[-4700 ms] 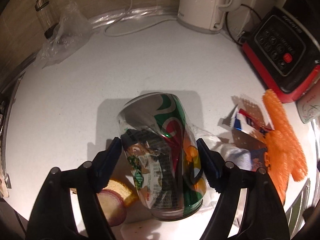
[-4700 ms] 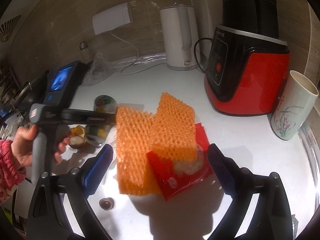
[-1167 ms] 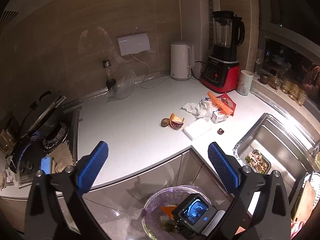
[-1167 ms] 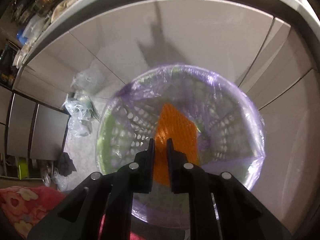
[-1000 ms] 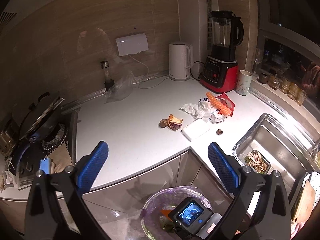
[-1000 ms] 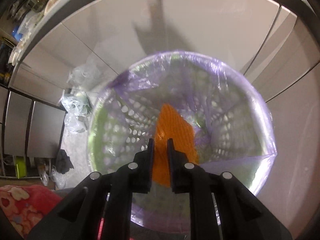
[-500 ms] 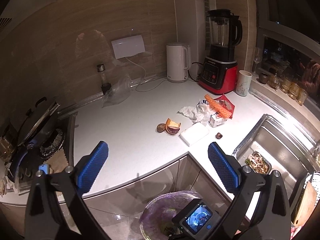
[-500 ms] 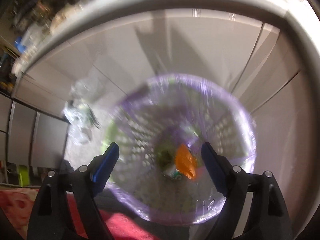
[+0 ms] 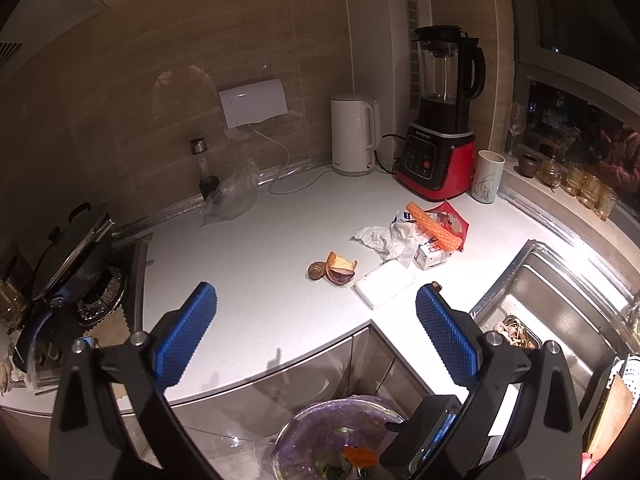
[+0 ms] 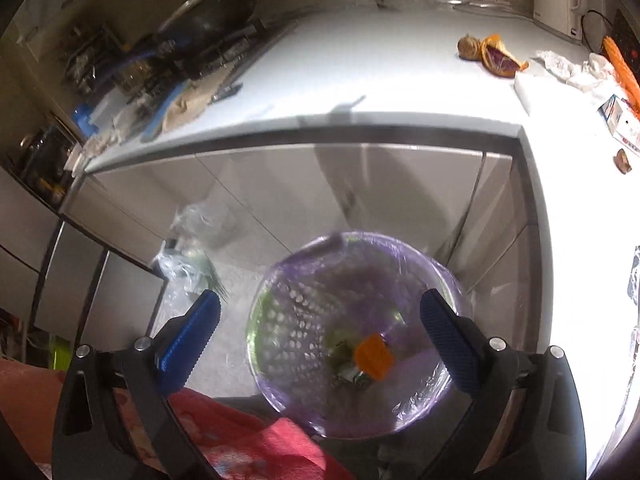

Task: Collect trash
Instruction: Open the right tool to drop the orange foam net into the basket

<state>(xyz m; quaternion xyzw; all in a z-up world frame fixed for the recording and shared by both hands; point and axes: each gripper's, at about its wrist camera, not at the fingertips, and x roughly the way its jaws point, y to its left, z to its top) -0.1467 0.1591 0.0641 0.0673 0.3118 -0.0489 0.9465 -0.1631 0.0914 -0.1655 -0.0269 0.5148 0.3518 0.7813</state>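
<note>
Kitchen tabletop above lined bin: right tongs over bin, jaws just opened wide, empty; orange mesh lies inside bin. Left tongs wide, empty, above bin.

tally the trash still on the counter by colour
orange: 2, foam net and peel
red: 1, wrapper
white: 3, crumpled tissue, flat block, small carton
brown: 2, round lump, small bit
total: 8
</note>
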